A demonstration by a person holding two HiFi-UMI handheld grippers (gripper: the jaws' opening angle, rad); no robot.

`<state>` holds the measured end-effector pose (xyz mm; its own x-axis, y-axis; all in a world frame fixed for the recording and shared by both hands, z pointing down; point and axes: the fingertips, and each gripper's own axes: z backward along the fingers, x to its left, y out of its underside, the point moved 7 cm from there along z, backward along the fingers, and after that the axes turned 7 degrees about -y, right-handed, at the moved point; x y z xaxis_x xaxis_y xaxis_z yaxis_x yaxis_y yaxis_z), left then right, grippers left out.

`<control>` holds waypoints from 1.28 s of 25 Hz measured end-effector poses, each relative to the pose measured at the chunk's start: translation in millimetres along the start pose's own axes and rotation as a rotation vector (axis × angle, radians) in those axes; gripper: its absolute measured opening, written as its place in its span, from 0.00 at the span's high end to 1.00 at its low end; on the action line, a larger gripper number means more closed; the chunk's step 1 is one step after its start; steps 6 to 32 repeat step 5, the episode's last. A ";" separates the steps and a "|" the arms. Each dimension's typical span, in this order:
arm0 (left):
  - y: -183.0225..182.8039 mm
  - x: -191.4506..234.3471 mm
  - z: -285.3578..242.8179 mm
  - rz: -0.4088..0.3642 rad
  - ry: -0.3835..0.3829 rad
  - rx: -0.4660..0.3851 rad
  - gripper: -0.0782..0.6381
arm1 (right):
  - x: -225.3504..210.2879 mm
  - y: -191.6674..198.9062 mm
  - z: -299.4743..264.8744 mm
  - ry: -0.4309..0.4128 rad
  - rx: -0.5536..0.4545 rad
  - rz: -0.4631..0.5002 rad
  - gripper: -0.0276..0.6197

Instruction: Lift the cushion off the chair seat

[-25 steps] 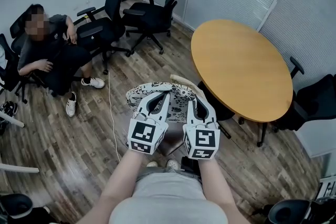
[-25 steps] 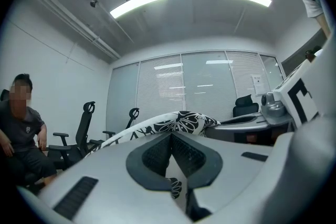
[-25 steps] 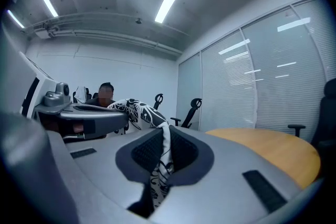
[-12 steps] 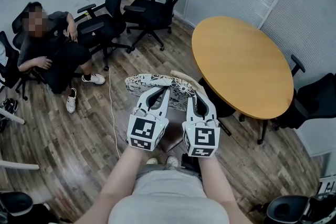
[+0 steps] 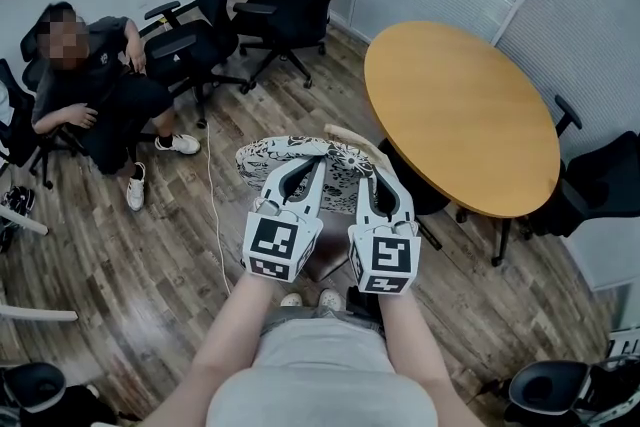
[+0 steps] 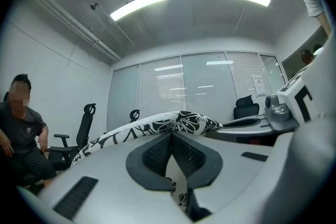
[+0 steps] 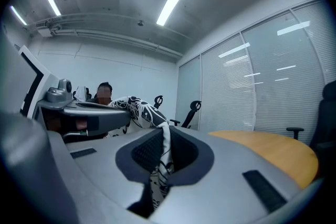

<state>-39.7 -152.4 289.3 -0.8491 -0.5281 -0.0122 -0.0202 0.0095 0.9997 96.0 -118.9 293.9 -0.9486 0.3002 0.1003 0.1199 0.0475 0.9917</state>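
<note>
A black-and-white patterned cushion point(image 5: 300, 155) hangs in the air in front of me, held level by its near edge. My left gripper point(image 5: 297, 171) is shut on the cushion's left part, and in the left gripper view the fabric point(image 6: 157, 124) is pinched between the dark pads point(image 6: 157, 152). My right gripper point(image 5: 371, 180) is shut on the right part; in the right gripper view a fold of the cushion point(image 7: 137, 108) runs down between its jaws. A pale wooden chair back point(image 5: 348, 141) curves just behind the cushion. The chair seat is hidden under the cushion and the grippers.
A round wooden table point(image 5: 460, 115) stands close on the right. A person point(image 5: 90, 95) sits at the left wall among black office chairs point(image 5: 205, 40). Another black chair point(image 5: 600, 185) is at the right. A white cable point(image 5: 213, 215) runs along the wood floor.
Both grippers keep their grip on the cushion and stay put. The cushion's left side droops less than a second ago. The head view has shifted slightly.
</note>
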 end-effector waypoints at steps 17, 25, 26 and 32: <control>2.7 -0.5 2.9 0.001 0.003 0.000 0.90 | 2.4 1.5 2.2 0.006 0.000 0.005 0.90; 2.7 -0.5 2.9 0.001 0.003 0.000 0.90 | 2.4 1.5 2.2 0.006 0.000 0.005 0.90; 2.7 -0.5 2.9 0.001 0.003 0.000 0.90 | 2.4 1.5 2.2 0.006 0.000 0.005 0.90; 2.7 -0.5 2.9 0.001 0.003 0.000 0.90 | 2.4 1.5 2.2 0.006 0.000 0.005 0.90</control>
